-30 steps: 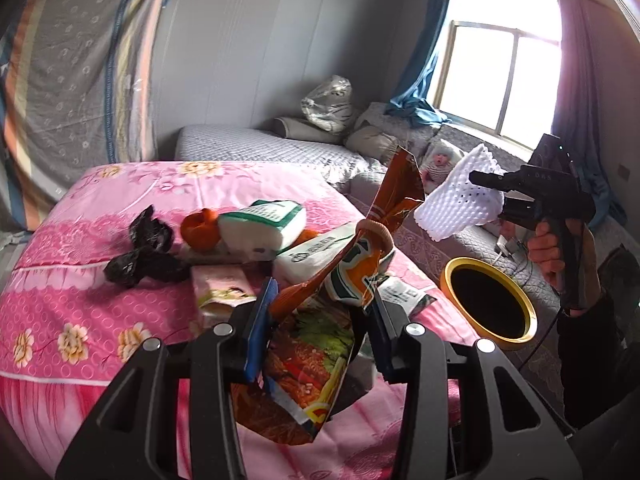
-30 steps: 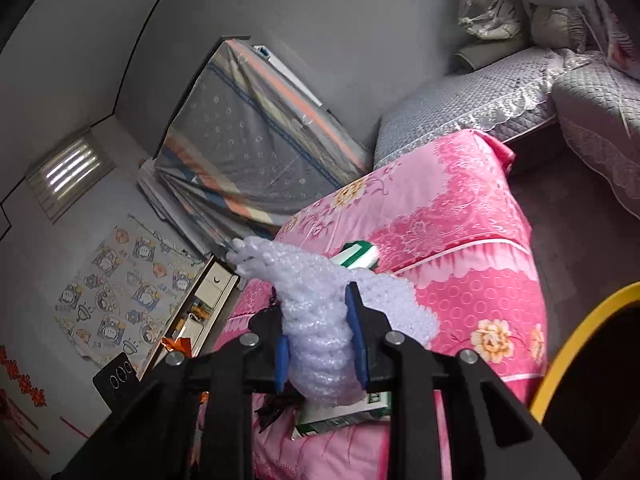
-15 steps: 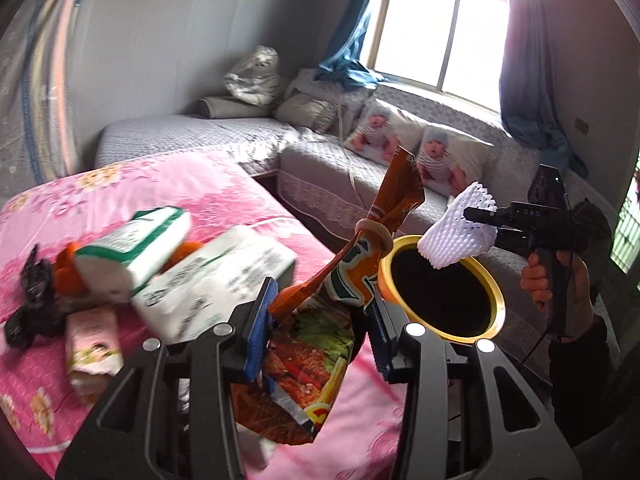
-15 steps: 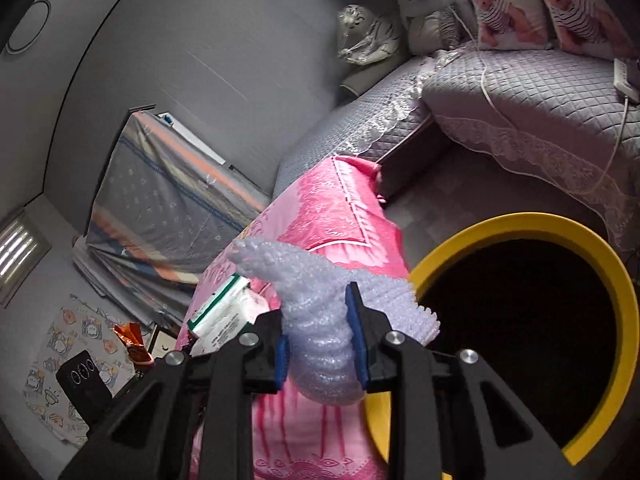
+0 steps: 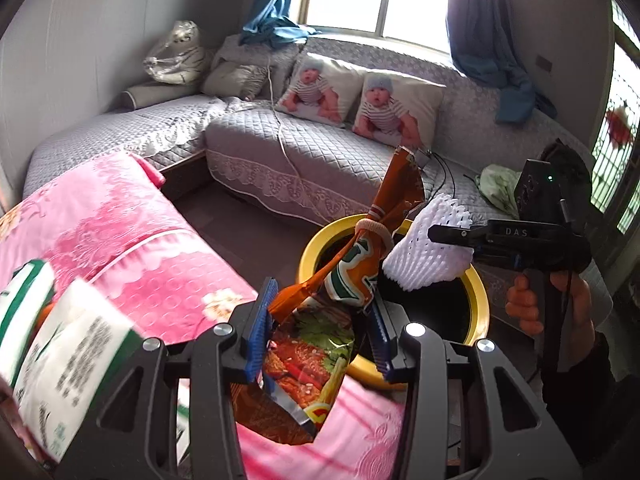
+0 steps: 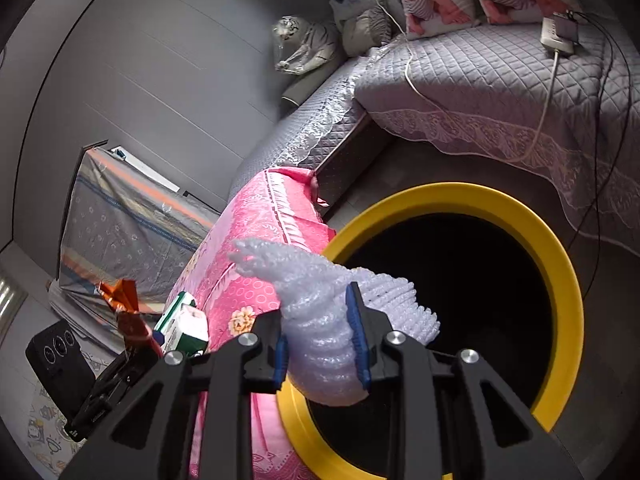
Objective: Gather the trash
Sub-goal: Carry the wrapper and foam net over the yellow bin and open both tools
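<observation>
While I'm holding both over the yellow-rimmed bin (image 6: 560,264), my left hand-held gripper (image 5: 318,330) is clamping crumpled snack wrappers (image 5: 320,344), and my right hand-held gripper (image 6: 320,344) is clamping white foam netting (image 6: 320,320) at the bed's (image 5: 132,240) corner.

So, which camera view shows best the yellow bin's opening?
The right wrist view: the yellow bin shows nearly its whole rim and dark inside, just past the white foam net. In the left wrist view the snack wrappers and net hide much of it.
</observation>
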